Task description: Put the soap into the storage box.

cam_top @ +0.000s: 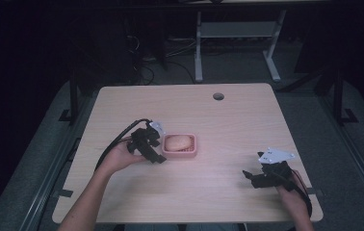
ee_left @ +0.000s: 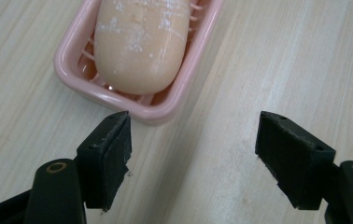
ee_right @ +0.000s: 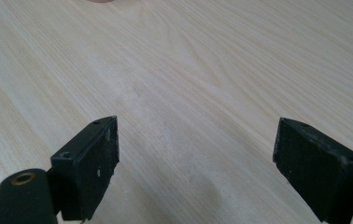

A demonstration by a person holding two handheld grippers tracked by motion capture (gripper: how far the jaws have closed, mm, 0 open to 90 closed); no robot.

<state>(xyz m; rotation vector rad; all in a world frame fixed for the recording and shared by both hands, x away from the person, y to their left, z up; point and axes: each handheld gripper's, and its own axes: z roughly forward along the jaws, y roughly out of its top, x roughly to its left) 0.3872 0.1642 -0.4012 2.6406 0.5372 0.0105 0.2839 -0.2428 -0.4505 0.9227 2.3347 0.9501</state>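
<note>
A pale peach oval soap bar [ee_left: 139, 44] was seen lying in a pink rectangular plastic dish [cam_top: 180, 154] near the middle of the light wooden table [cam_top: 228, 120]. The left gripper [ee_left: 193, 154] was held released just beside the dish's left rim. The right gripper [ee_right: 195, 163] was held released over bare wood near the table's front right edge, well apart.

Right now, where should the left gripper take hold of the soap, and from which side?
Probably from above, across its two long sides. The soap lies flat in the pink dish, and the rim covers its lower edges, so only the rounded top is free. The left gripper is open beside the dish.
</note>
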